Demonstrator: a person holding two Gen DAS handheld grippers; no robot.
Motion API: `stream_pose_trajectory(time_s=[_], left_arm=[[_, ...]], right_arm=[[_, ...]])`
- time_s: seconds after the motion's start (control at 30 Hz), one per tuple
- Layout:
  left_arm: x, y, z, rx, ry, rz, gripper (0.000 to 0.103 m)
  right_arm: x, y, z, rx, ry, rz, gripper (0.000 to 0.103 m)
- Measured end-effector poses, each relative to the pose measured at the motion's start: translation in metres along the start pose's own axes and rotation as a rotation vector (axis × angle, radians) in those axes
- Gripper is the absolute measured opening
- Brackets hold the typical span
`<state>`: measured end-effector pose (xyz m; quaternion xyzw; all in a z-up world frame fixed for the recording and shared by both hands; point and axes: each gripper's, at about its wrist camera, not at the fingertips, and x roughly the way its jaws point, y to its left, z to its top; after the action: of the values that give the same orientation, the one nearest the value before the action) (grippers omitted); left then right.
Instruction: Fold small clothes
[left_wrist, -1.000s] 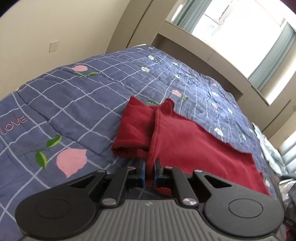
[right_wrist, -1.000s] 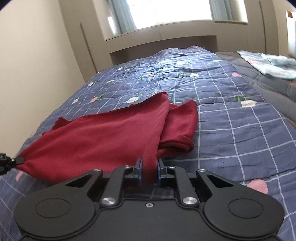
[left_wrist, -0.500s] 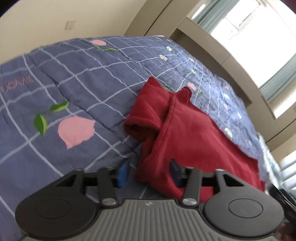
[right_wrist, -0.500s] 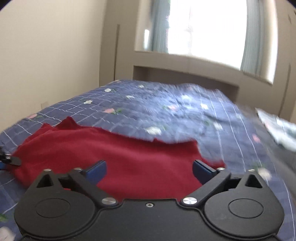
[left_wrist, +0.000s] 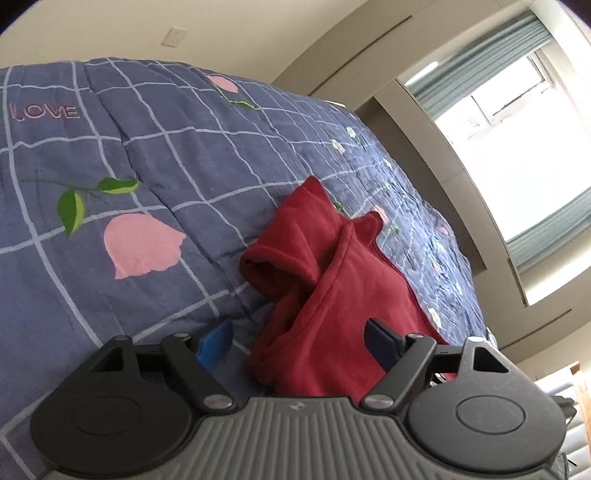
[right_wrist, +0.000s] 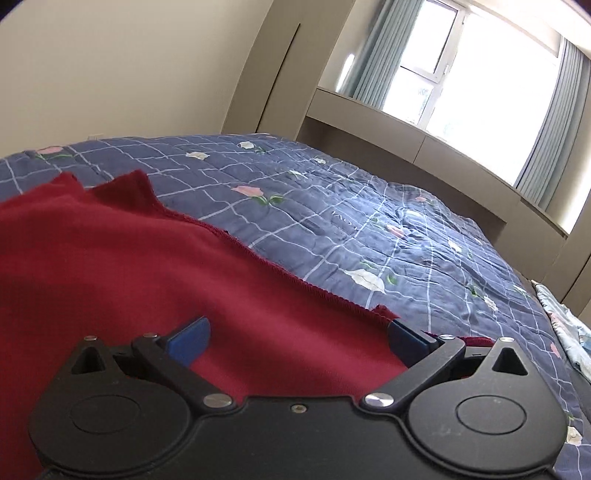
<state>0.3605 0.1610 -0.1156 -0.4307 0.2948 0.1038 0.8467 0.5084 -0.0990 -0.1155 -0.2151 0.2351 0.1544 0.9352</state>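
A dark red garment (left_wrist: 343, 291) lies folded on the blue checked quilt (left_wrist: 155, 162); a sleeve is tucked at its far left end. My left gripper (left_wrist: 297, 345) is open, its blue pads either side of the garment's near corner, holding nothing. In the right wrist view the same red garment (right_wrist: 110, 266) spreads across the lower left. My right gripper (right_wrist: 299, 338) is open wide above the garment's hemmed edge, holding nothing.
The quilt (right_wrist: 369, 229) covers a bed that runs toward a window ledge (right_wrist: 406, 136). A light patterned cloth (right_wrist: 565, 325) lies at the bed's far right edge. A beige wall with a socket (left_wrist: 175, 37) stands behind the bed.
Both grippers were shut on the red garment's edge one second ago. Both have opened and let it go; the garment now lies flat on the quilt. Both cameras have tilted and shifted.
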Motion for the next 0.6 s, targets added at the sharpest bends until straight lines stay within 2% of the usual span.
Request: stream_pose_trajectory(time_s=[0.1, 0.23, 0.3, 0.43, 0.5, 0.6], left_arm=[[-0.0008, -0.0041, -0.0039, 0.005, -0.019, 0.047, 0.07], [-0.0033, -0.0039, -0.0062, -0.016, -0.041, 0.065, 0.061], [-0.0039, -0.0032, -0.0067, -0.021, -0.041, 0.067, 0.048], [0.0004, -0.0023, -0.0063, -0.027, -0.022, 0.057, 0.031], [0.0004, -0.004, -0.0066, -0.018, -0.023, 0.047, 0.018], [-0.0011, -0.01, -0.0073, 0.011, -0.034, 0.045, 0.013]], right_arm=[[0.0001, 0.0035, -0.0023, -0.012, -0.007, -0.014, 0.102], [-0.0021, 0.0063, -0.0056, -0.02, -0.021, -0.028, 0.102], [-0.0018, 0.0063, -0.0063, -0.017, -0.024, -0.028, 0.102], [-0.001, 0.0046, -0.0071, -0.006, -0.02, -0.02, 0.102], [-0.0004, 0.0041, -0.0072, -0.004, -0.017, -0.017, 0.102], [0.0, 0.0032, -0.0068, -0.002, -0.016, -0.015, 0.102]])
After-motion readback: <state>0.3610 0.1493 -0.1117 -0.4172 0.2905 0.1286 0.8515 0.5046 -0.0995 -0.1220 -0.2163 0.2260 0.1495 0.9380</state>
